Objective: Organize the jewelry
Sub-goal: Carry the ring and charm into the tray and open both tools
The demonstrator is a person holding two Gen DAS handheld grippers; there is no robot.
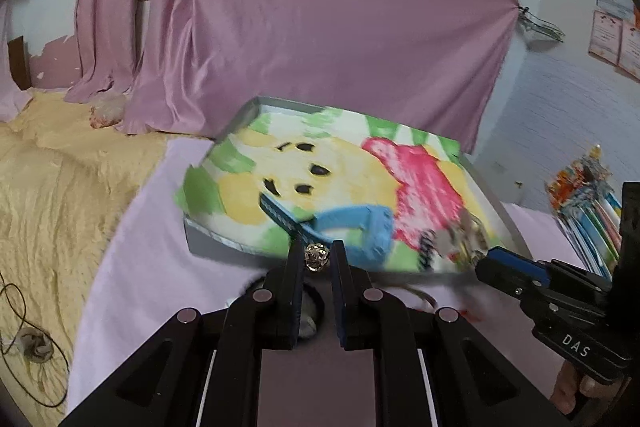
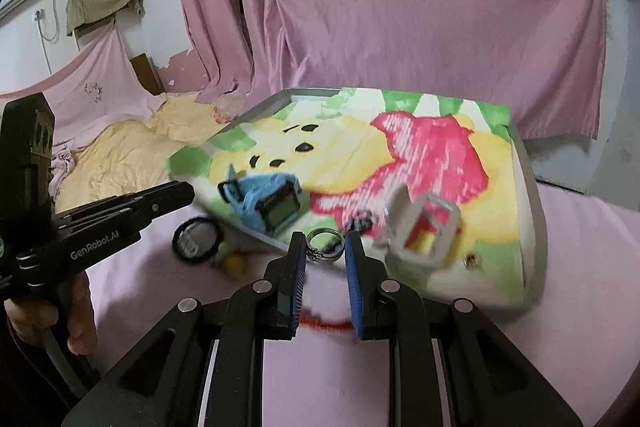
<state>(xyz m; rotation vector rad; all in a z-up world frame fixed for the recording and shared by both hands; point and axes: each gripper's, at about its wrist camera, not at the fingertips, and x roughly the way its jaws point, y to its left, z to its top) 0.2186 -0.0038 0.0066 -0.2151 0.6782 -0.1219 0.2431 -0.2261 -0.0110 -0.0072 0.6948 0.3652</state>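
Both grippers hold jewelry above the pink-covered surface.

Left gripper: jaws pinching a sparkly bead at the fingertips. Right gripper: jaws pinching a silver ring. Colourful tray at 12 o'clock, carrying a blue watch and a white box, both blurred.

Both grippers were held low, side by side: left gripper pinched on a small bead, right gripper clamped on a ring.
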